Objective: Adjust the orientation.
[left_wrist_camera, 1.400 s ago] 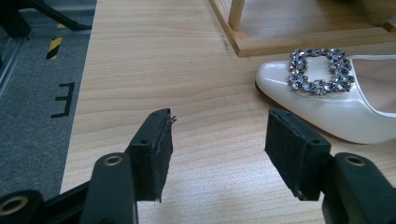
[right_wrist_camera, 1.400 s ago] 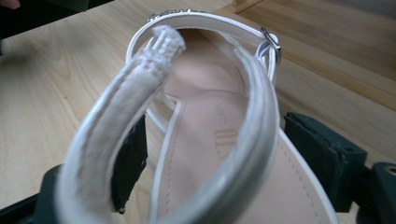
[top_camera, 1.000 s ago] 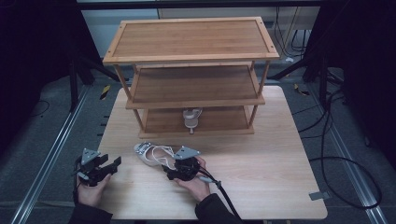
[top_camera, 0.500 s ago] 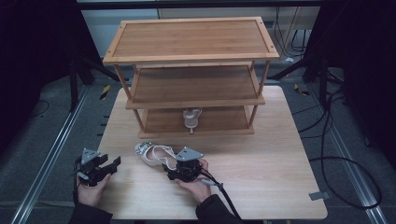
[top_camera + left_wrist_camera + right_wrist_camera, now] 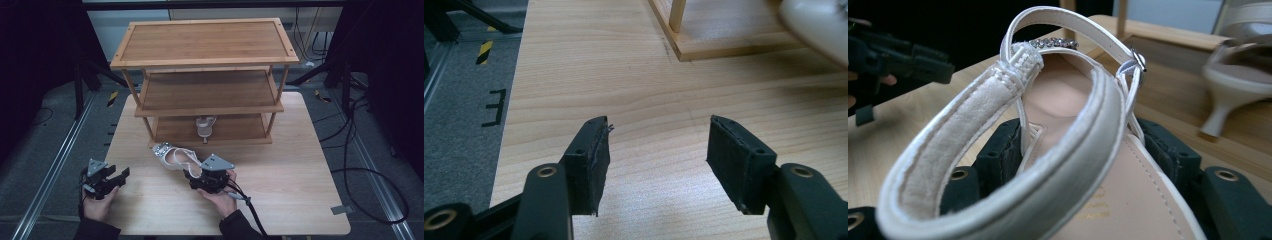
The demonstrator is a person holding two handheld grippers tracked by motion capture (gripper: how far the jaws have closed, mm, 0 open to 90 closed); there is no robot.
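A white strappy sandal (image 5: 172, 156) with a jewelled toe lies on the table in front of the rack. My right gripper (image 5: 194, 176) is at its heel end. In the right gripper view the heel cup and ankle strap of the sandal (image 5: 1068, 100) sit between the two black jaws, which press on its sides; the right gripper (image 5: 1083, 147) is shut on it. A matching sandal (image 5: 204, 125) stands on the rack's bottom shelf, also visible as a heeled sandal (image 5: 1233, 85) at the right. My left gripper (image 5: 118, 178) rests at the table's front left, and the left gripper (image 5: 656, 145) is open and holds nothing.
A three-tier wooden shoe rack (image 5: 205, 60) stands at the back of the wooden table (image 5: 300, 190). Its corner post (image 5: 676, 17) and base rise ahead of the left gripper. Cables lie on the floor to the right.
The right gripper and the sandal's heel end have shifted slightly to the right. The left gripper has stayed where it was.
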